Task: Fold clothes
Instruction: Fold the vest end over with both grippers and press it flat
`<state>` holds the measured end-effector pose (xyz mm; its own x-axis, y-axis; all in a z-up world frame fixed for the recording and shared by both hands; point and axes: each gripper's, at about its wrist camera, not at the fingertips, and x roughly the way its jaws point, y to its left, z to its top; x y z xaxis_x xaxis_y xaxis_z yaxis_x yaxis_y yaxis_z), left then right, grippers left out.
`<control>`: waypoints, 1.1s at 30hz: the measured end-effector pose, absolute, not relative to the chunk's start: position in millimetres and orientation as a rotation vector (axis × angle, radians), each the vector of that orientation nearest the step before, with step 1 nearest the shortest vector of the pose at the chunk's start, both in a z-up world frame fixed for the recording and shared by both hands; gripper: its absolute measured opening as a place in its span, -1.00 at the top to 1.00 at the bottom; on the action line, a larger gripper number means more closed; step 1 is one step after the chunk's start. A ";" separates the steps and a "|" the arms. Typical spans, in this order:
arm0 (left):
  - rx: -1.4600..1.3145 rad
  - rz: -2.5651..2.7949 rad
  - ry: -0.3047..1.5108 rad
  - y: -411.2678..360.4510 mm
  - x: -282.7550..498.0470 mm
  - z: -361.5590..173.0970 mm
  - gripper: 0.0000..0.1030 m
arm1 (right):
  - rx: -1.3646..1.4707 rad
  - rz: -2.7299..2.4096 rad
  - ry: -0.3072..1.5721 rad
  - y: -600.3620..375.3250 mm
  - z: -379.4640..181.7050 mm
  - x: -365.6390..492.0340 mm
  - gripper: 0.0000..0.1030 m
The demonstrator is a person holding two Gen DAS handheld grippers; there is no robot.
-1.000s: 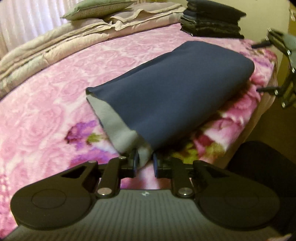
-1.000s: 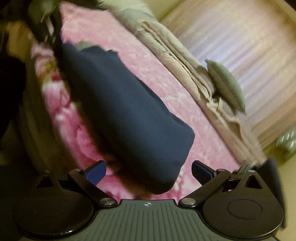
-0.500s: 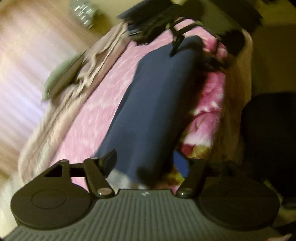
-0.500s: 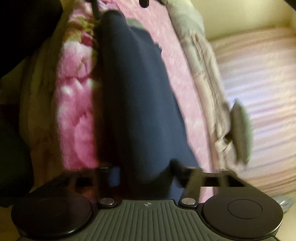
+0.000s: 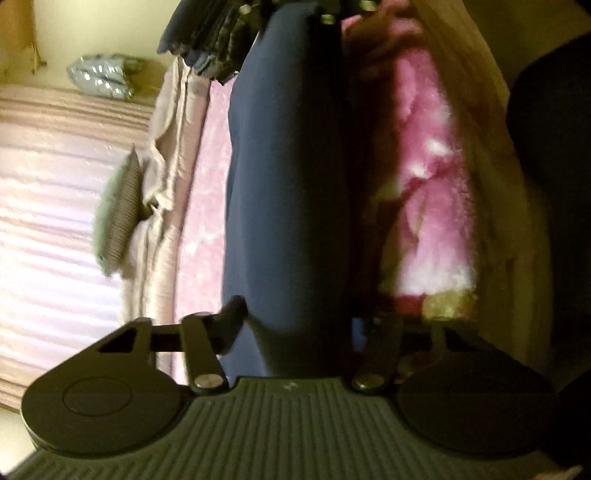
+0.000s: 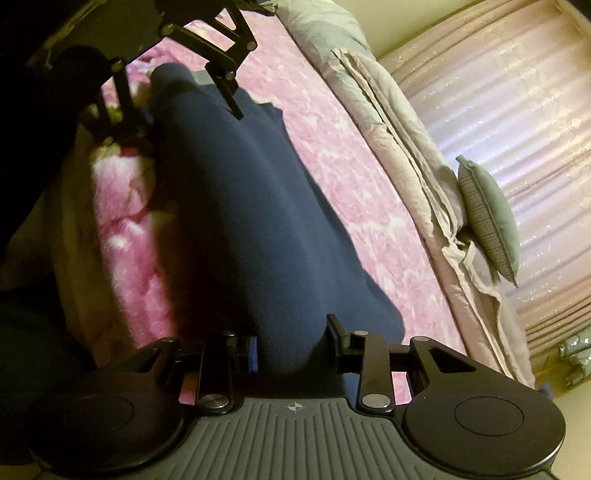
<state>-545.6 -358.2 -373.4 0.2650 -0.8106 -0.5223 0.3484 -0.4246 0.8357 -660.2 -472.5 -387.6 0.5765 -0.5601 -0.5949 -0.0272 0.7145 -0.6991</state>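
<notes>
I have the folded navy garment [image 6: 251, 206] lying along the near edge of the bed, on the pink floral blanket [image 6: 332, 147], and I've brought one set of tongs to each short end. My right tongs [image 6: 293, 343] stand wide, straddling the thick end so the whole stack of layers can fit between them. My left tongs [image 5: 295, 317] are likewise spread around the opposite end, not yet pinching. I judge this two-ended grip is meant to lift the bundle without it unfolding, probably toward the dark clothes pile [image 5: 210, 33] beyond.
</notes>
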 end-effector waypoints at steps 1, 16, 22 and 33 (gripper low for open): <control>1.489 -1.395 -0.448 -358.2 -544.2 -373.2 0.37 | -0.738 -0.348 0.917 -470.4 -389.3 -659.4 0.29; 1.366 -1.512 -0.153 -375.1 -522.0 -335.4 0.55 | -0.790 -0.357 0.985 -467.8 -419.1 -654.9 -0.14; 1.367 -1.510 -0.142 -378.1 -521.1 -335.0 0.55 | -0.765 -0.346 1.001 -471.9 -414.6 -651.0 -0.15; 1.375 -1.505 -0.131 -376.5 -523.4 -334.2 0.55 | -0.742 -0.345 0.993 -468.4 -413.2 -653.0 -0.15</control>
<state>-523.4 -376.5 -334.2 0.2046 -0.7193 -0.6639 0.5933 -0.4483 0.6686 -653.0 -468.4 -413.2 0.5194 -0.5779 -0.6295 -0.0626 0.7090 -0.7025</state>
